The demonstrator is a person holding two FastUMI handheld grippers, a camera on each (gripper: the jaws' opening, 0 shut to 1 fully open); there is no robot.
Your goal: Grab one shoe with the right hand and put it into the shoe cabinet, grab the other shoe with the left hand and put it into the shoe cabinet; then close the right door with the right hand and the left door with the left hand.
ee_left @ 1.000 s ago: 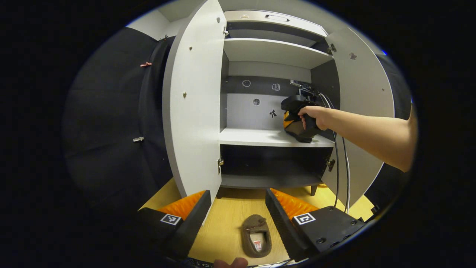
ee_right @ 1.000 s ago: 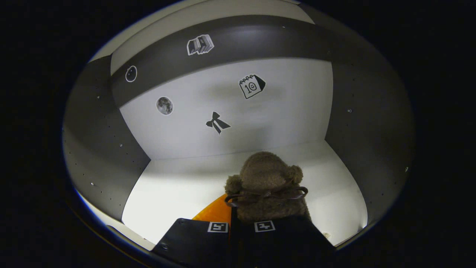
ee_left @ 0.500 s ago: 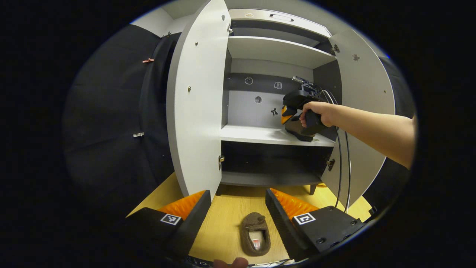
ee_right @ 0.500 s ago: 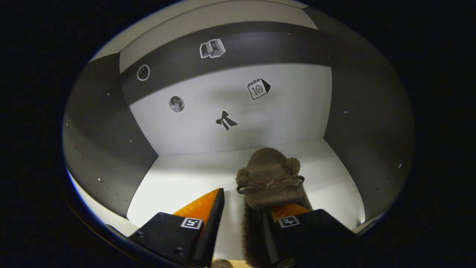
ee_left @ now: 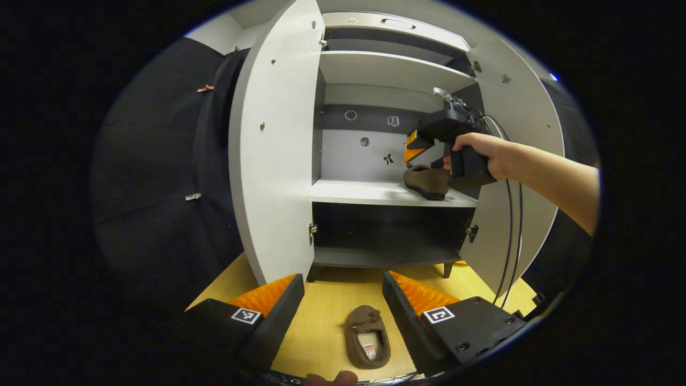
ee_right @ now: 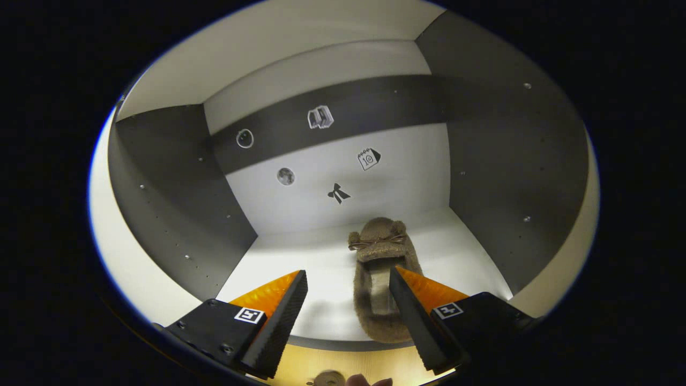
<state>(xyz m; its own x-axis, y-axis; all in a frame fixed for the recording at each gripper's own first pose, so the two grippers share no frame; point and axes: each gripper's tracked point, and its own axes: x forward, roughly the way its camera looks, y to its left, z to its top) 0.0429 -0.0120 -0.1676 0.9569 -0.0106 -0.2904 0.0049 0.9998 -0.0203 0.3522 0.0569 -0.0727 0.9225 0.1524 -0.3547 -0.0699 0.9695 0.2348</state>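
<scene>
One brown fuzzy slipper [ee_right: 378, 279] lies on the cabinet's middle shelf [ee_right: 300, 273], toe toward the back wall. My right gripper [ee_right: 348, 300] is open above the shelf's front edge, free of the slipper. The left gripper view has that slipper [ee_left: 427, 181] on the shelf, with the right gripper [ee_left: 415, 147] held by a hand just above it. The other brown slipper [ee_left: 367, 336] lies on the wooden floor [ee_left: 321, 321] in front of the cabinet. My left gripper [ee_left: 343, 300] is open above it, one finger on either side in the view.
The shoe cabinet [ee_left: 386, 161] stands with both doors open: the left door [ee_left: 273, 155] swung out near me, the right door [ee_left: 528, 161] behind the person's arm [ee_left: 552, 177]. A cable [ee_left: 506, 236] hangs from the right gripper. Black cloth covers the left wall.
My right gripper opened, let go of the slipper on the shelf and drew back and up. The left gripper stayed open over the floor slipper.
</scene>
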